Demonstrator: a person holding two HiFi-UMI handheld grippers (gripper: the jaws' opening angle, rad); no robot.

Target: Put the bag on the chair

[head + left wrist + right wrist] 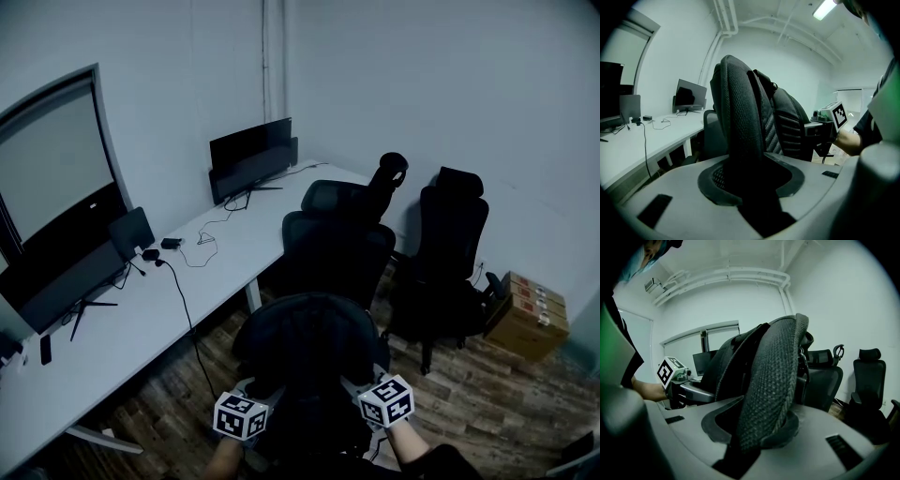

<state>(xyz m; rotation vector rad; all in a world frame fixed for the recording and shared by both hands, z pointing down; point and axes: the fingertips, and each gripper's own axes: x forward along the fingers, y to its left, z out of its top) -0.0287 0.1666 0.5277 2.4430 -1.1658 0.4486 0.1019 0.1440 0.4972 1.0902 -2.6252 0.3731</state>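
The black bag point(302, 352) is held up at the near middle, just short of the nearest black chair point(337, 251), not on it. The left hand-held gripper point(749, 180) is closed partway, clamped on a padded strap point(740, 117) of the bag. The right hand-held gripper point(761, 427) pinches the second strap point(776, 380) the same way. A white desk point(112, 328) runs along the left.

White desk point(141, 314), monitors point(250, 157), cables point(184, 292), floor point(478, 398), chairs point(452, 246)
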